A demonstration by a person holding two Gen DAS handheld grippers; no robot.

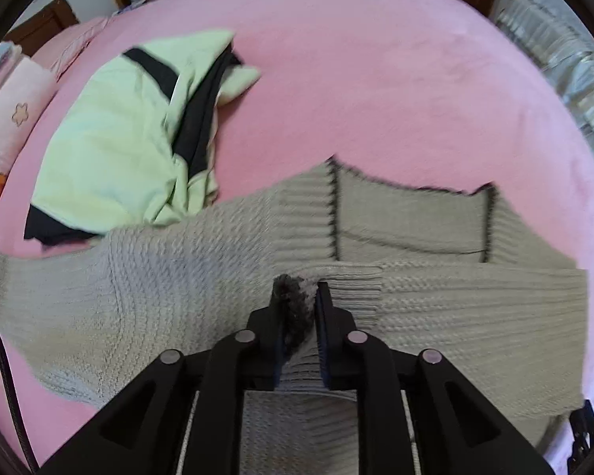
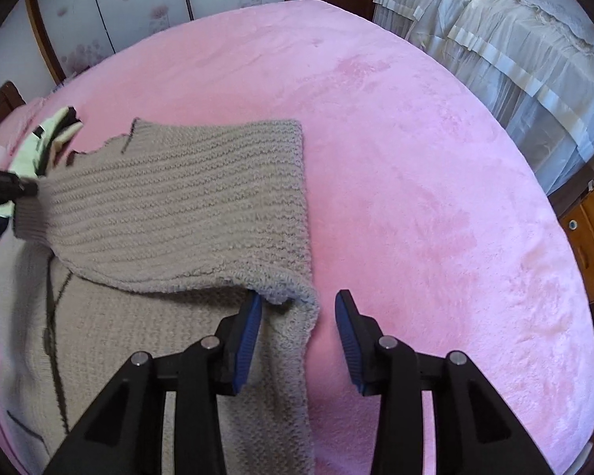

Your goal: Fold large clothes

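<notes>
Left gripper [image 1: 297, 291] pinches the grey sweater [image 1: 376, 229] cuff — right gripper [image 2: 299, 308] spread, sweater edge loose between its jaws, near on pink bed [image 2: 415, 158].

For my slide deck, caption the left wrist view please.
Left hand-held gripper pinches a grey knit sweater's cuff on a pink bed.

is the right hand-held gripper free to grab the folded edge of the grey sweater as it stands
Probably yes. The right hand-held gripper is open, and the grey sweater has its folded edge lying between the fingers with nothing on top; only the pink blanket lies beside it.
</notes>
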